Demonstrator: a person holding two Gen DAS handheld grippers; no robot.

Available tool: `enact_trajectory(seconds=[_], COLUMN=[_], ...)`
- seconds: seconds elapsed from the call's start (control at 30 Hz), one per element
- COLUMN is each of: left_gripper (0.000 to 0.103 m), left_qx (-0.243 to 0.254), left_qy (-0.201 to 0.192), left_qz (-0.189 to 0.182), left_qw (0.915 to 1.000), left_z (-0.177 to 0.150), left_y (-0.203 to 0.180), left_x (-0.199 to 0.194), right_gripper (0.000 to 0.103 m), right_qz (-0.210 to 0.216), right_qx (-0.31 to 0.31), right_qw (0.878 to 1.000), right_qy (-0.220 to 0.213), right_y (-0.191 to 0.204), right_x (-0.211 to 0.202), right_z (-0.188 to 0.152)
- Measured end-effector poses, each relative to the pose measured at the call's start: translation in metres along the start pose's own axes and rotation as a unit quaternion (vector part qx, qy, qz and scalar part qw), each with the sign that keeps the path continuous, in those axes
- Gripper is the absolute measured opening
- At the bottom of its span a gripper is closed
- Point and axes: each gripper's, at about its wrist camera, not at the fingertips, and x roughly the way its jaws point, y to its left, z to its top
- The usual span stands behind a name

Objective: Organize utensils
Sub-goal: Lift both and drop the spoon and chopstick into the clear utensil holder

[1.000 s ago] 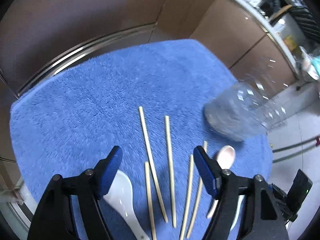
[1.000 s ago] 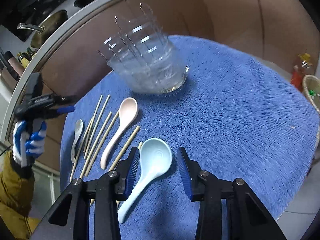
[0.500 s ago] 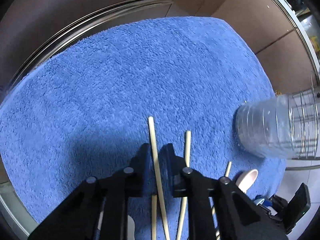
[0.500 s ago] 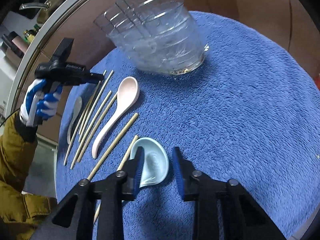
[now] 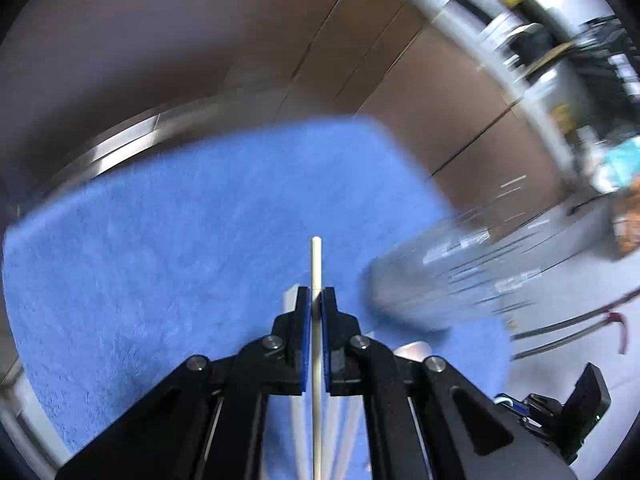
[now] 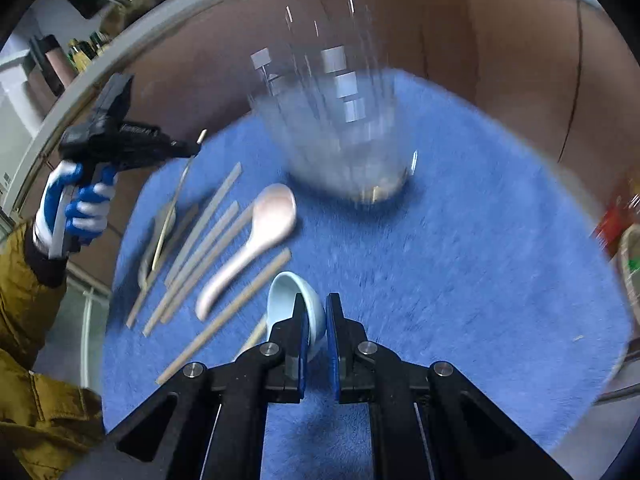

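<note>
My left gripper [image 5: 316,294] is shut on a pale wooden chopstick [image 5: 316,264] and holds it above the blue mat [image 5: 160,248]; it also shows in the right wrist view [image 6: 188,152], with the chopstick [image 6: 172,208] hanging from it. My right gripper [image 6: 317,304] is shut on a light blue spoon [image 6: 288,296], tilted up off the mat [image 6: 460,260]. A clear ribbed glass container [image 6: 340,140] stands at the mat's far side, blurred in the left wrist view [image 5: 440,280]. A pink spoon [image 6: 256,240], several chopsticks [image 6: 208,240] and a white spoon [image 6: 160,232] lie on the mat.
Brown cabinet fronts [image 5: 420,92] and a metal rail [image 5: 120,144] surround the mat. A counter with pans [image 6: 132,0] runs behind. A bottle and a basket [image 6: 628,240] stand off the mat's right edge.
My left gripper has lifted the chopstick off the mat. My right gripper has closed on the light blue spoon and raised its bowl. Both views are blurred by motion.
</note>
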Motion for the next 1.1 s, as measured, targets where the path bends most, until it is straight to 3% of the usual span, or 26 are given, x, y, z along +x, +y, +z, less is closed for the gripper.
enact_trajectory(seconds=[0.1, 0.2, 0.3, 0.43, 0.6, 0.7, 0.9, 1.0, 1.03, 1.1], left_gripper=[0.004, 0.004, 0.004, 0.004, 0.004, 0.004, 0.004, 0.008, 0.01, 0.033], left_qx=[0.019, 0.038, 0.061, 0.066, 0.082, 0.087, 0.116, 0.142, 0.146, 0.15], left_qy=[-0.086, -0.177, -0.275, -0.34, -0.363, -0.367, -0.347, -0.355, -0.353, -0.345], left_qz=[-0.051, -0.083, -0.066, -0.036, -0.001, 0.005, 0.011, 0.018, 0.017, 0.011], left_qw=[0.9948, 0.9799, 0.9573, 0.9375, 0.9281, 0.9262, 0.9305, 0.9239, 0.924, 0.9266], left_z=[0.011, 0.026, 0.037, 0.042, 0.051, 0.047, 0.03, 0.019, 0.017, 0.013], left_y=[-0.03, -0.06, -0.095, -0.135, -0.169, -0.172, -0.162, -0.165, -0.165, -0.163], left_x=[-0.051, -0.098, -0.119, -0.106, -0.058, -0.036, 0.012, 0.02, 0.019, 0.015], right_gripper=[0.008, 0.008, 0.009, 0.008, 0.009, 0.008, 0.009, 0.015, 0.02, 0.025], right_qz=[-0.028, -0.086, -0.167, -0.242, -0.324, -0.339, -0.343, -0.334, -0.331, -0.324], right_qx=[-0.014, -0.026, -0.036, -0.039, -0.061, -0.065, -0.07, -0.071, -0.07, -0.065], right_qw=[0.997, 0.983, 0.957, 0.928, 0.899, 0.895, 0.899, 0.906, 0.907, 0.91], right_qy=[-0.077, -0.161, -0.233, -0.282, -0.29, -0.282, -0.262, -0.25, -0.25, -0.251], right_y=[0.016, 0.039, 0.056, 0.063, 0.064, 0.058, 0.054, 0.054, 0.054, 0.055], right_x=[-0.047, -0.082, -0.095, -0.078, -0.027, -0.006, 0.027, 0.036, 0.036, 0.033], right_z=[0.031, 0.066, 0.096, 0.124, 0.14, 0.137, 0.125, 0.119, 0.117, 0.114])
